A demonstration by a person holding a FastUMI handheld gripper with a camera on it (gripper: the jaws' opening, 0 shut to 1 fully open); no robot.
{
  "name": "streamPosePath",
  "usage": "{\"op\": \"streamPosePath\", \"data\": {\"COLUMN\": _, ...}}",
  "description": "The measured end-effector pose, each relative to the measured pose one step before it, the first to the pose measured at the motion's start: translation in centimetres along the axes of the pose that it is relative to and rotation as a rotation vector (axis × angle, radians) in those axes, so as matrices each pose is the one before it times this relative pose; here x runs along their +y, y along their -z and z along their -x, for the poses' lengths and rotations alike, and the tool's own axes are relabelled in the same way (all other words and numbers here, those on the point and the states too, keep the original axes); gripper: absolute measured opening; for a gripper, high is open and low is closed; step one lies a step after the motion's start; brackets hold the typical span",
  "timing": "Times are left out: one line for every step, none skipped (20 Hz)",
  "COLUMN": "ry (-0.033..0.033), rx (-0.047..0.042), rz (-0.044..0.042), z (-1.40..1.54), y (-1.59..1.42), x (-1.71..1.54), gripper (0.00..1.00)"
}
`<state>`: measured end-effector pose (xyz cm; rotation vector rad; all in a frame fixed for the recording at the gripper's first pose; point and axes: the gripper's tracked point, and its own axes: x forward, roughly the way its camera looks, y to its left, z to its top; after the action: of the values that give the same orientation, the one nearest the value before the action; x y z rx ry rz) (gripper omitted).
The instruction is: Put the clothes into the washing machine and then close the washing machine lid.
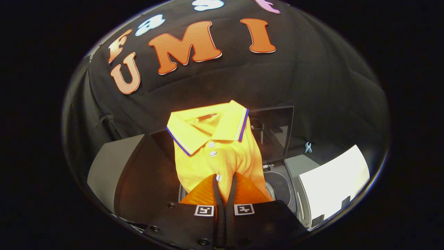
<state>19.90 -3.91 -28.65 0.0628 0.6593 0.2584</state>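
gripper view: the gripper (224, 185) shows at the bottom, its two fingers (218, 194) nearly pressed together with only a thin slot between them. the jaws are pinching the front of a yellow polo shirt (211, 156), gripping the cloth just below the button placket, at about the lowest of the three white buttons. the shirt stands up ahead of the fingers, bunched at the pinch and fanning out wider toward the collar (208, 126), which is spread open and edged with white and purple stripes. a small tag lies inside the neck.

the shirt hangs over the washing machine (295, 173), a grey box just beyond the fingers. the machine's round opening (279, 187) shows just to the right of the shirt's lower part, dark inside, with the cloth partly covering it. the machine's lid (274, 133) is raised and stands upright behind the opening, a dark see-through panel with the booth wall behind it. whether the shirt's lower edge touches the rim of the opening cannot be told, as the fingers hide it.

to the left of the shirt a grey slanted panel (114, 166) rises next to a dark surface. to the right, past the machine, a white sheet (333, 180) lies flat, and a small pale blue clip (308, 147) hangs on the black cloth above it.
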Motion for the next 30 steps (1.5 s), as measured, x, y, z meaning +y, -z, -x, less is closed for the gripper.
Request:
{"op": "streamPosePath", "data": {"ry": 0.00438, "rx": 0.00728, "rz": 0.00124, "z": -0.596, "y": 0.548, "x": -0.189, "gripper": 0.08}}
{"op": "streamPosePath", "data": {"ry": 0.00338, "rx": 0.00984, "rz": -0.00104, "z": -0.704, "y": 0.563, "x": -0.156, "gripper": 0.08}}
{"op": "streamPosePath", "data": {"ry": 0.00712, "rx": 0.01200, "rz": -0.00112, "z": -0.719, "y": 0.755, "x": -0.286, "gripper": 0.08}}
{"op": "streamPosePath", "data": {"ry": 0.00731, "rx": 0.01330, "rz": -0.00146, "z": -0.697, "y": 0.860, "x": -0.328, "gripper": 0.08}}
{"op": "streamPosePath", "data": {"ry": 0.00804, "rx": 0.01325, "rz": -0.00197, "z": -0.786, "y": 0.729, "x": -0.320, "gripper": 0.08}}
{"op": "streamPosePath", "data": {"ry": 0.01667, "rx": 0.01883, "rz": 0.00083, "z": -0.949, "y": 0.983, "x": -0.538, "gripper": 0.08}}
{"op": "streamPosePath", "data": {"ry": 0.01788, "rx": 0.01986, "rz": 0.00331, "z": -0.898, "y": 0.953, "x": -0.553, "gripper": 0.08}}
{"op": "streamPosePath", "data": {"ry": 0.01903, "rx": 0.01729, "rz": -0.00091, "z": -0.869, "y": 0.907, "x": -0.383, "gripper": 0.08}}
{"op": "streamPosePath", "data": {"ry": 0.00887, "rx": 0.01122, "rz": -0.00253, "z": -0.943, "y": 0.899, "x": -0.258, "gripper": 0.08}}
{"op": "streamPosePath", "data": {"ry": 0.01241, "rx": 0.00716, "rz": 0.00053, "z": -1.143, "y": 0.650, "x": -0.430, "gripper": 0.08}}
{"op": "streamPosePath", "data": {"ry": 0.01223, "rx": 0.01943, "rz": 0.01262, "z": -1.191, "y": 0.819, "x": -0.297, "gripper": 0.08}}
{"op": "streamPosePath", "data": {"ry": 0.00985, "rx": 0.01823, "rz": 0.00979, "z": -1.179, "y": 1.163, "x": -0.424, "gripper": 0.07}}
{"op": "streamPosePath", "data": {"ry": 0.00513, "rx": 0.01589, "rz": 0.00369, "z": -1.117, "y": 0.909, "x": -0.077, "gripper": 0.08}}
{"op": "streamPosePath", "data": {"ry": 0.00420, "rx": 0.01331, "rz": 0.00140, "z": -0.946, "y": 0.626, "x": 0.029, "gripper": 0.08}}
{"op": "streamPosePath", "data": {"ry": 0.00421, "rx": 0.00635, "rz": 0.00313, "z": -0.949, "y": 0.340, "x": -0.022, "gripper": 0.08}}
{"op": "streamPosePath", "data": {"ry": 0.00709, "rx": 0.00801, "rz": 0.00938, "z": -0.856, "y": 0.324, "x": -0.104, "gripper": 0.08}}
{"op": "streamPosePath", "data": {"ry": 0.00636, "rx": 0.01178, "rz": 0.00843, "z": -0.678, "y": 0.414, "x": 0.080, "gripper": 0.08}}
{"op": "streamPosePath", "data": {"ry": 0.00625, "rx": 0.01362, "rz": 0.00353, "z": -0.824, "y": 0.557, "x": 0.117, "gripper": 0.08}}
{"op": "streamPosePath", "data": {"ry": 0.00001, "rx": 0.02262, "rz": -0.00233, "z": -0.654, "y": 0.495, "x": 0.157, "gripper": 0.08}}
{"op": "streamPosePath", "data": {"ry": -0.00282, "rx": 0.02241, "rz": -0.00599, "z": -0.682, "y": 0.646, "x": 0.230, "gripper": 0.08}}
{"op": "streamPosePath", "data": {"ry": -0.00274, "rx": 0.02192, "rz": -0.00549, "z": -0.442, "y": 0.555, "x": 0.136, "gripper": 0.08}}
{"op": "streamPosePath", "data": {"ry": -0.00135, "rx": 0.01115, "rz": -0.00374, "z": -0.275, "y": 0.297, "x": 0.080, "gripper": 0.09}}
{"op": "streamPosePath", "data": {"ry": -0.00292, "rx": 0.00978, "rz": -0.00048, "z": -0.237, "y": 0.164, "x": 0.097, "gripper": 0.09}}
{"op": "streamPosePath", "data": {"ry": -0.00520, "rx": 0.01388, "rz": 0.00239, "z": -0.107, "y": 0.281, "x": 0.088, "gripper": 0.18}}
{"op": "streamPosePath", "data": {"ry": -0.00004, "rx": 0.01342, "rz": 0.00205, "z": -0.229, "y": 0.308, "x": 0.034, "gripper": 0.19}}
{"op": "streamPosePath", "data": {"ry": 0.00536, "rx": -0.00747, "rz": -0.00200, "z": 0.185, "y": -0.355, "x": -0.063, "gripper": 0.30}}
{"op": "streamPosePath", "data": {"ry": 0.00650, "rx": -0.01550, "rz": -0.00135, "z": 0.054, "y": -0.402, "x": -0.002, "gripper": 0.42}}
{"op": "streamPosePath", "data": {"ry": 0.00871, "rx": -0.01114, "rz": -0.00076, "z": 0.298, "y": -0.355, "x": -0.210, "gripper": 0.43}}
{"op": "streamPosePath", "data": {"ry": 0.00228, "rx": -0.00705, "rz": -0.00072, "z": 0.304, "y": -0.300, "x": -0.099, "gripper": 0.43}}
{"op": "streamPosePath", "data": {"ry": 0.00067, "rx": -0.00195, "rz": -0.00146, "z": 0.255, "y": -0.342, "x": -0.004, "gripper": 0.54}}
